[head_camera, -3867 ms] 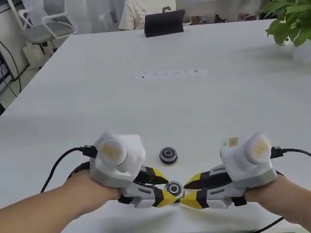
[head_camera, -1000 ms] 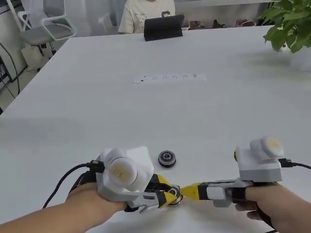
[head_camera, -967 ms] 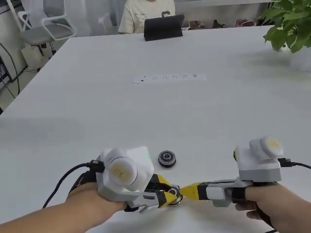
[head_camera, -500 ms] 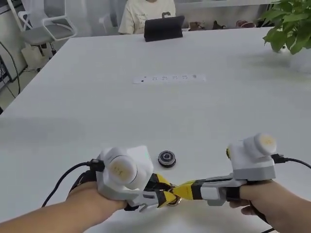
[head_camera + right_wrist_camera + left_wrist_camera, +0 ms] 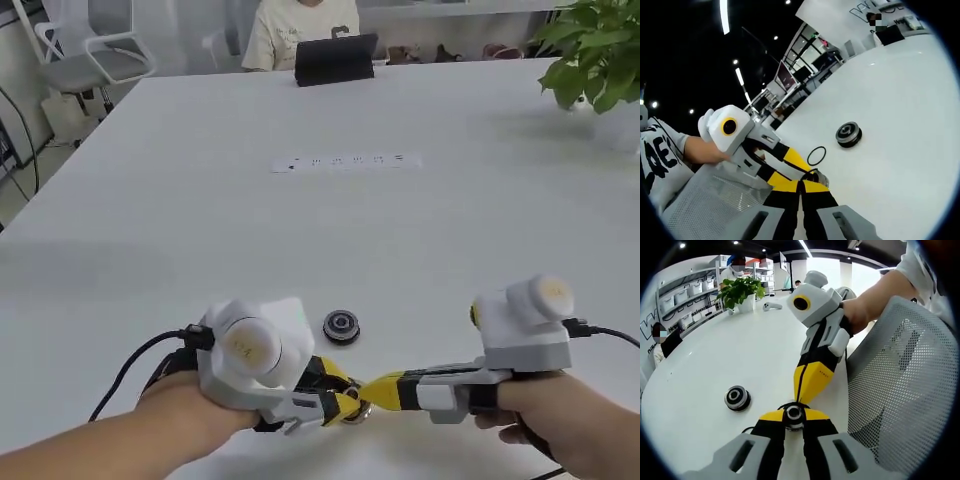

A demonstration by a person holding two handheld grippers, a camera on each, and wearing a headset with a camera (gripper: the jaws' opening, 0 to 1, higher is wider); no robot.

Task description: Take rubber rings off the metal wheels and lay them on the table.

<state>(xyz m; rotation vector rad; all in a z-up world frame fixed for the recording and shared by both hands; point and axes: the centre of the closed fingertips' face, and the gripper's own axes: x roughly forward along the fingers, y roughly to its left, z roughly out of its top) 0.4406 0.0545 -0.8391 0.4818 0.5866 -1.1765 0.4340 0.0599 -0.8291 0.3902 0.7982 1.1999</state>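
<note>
Now our left gripper [image 5: 791, 417] is clamped shut on a small metal wheel [image 5: 794, 412] at the near edge of the white table [image 5: 330, 230]. Our right gripper [image 5: 801, 183] comes in from the right, jaws pressed together, tips touching that wheel's rim; we cannot tell whether they pinch its rubber. A loose black ring [image 5: 816, 155] lies just beside them, and a second wheel [image 5: 341, 327] sits slightly farther off.

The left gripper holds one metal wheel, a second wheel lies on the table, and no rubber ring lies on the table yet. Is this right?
Not quite: a loose rubber ring already lies on the table beside the left gripper, as the right gripper view shows. The rest holds.
</note>
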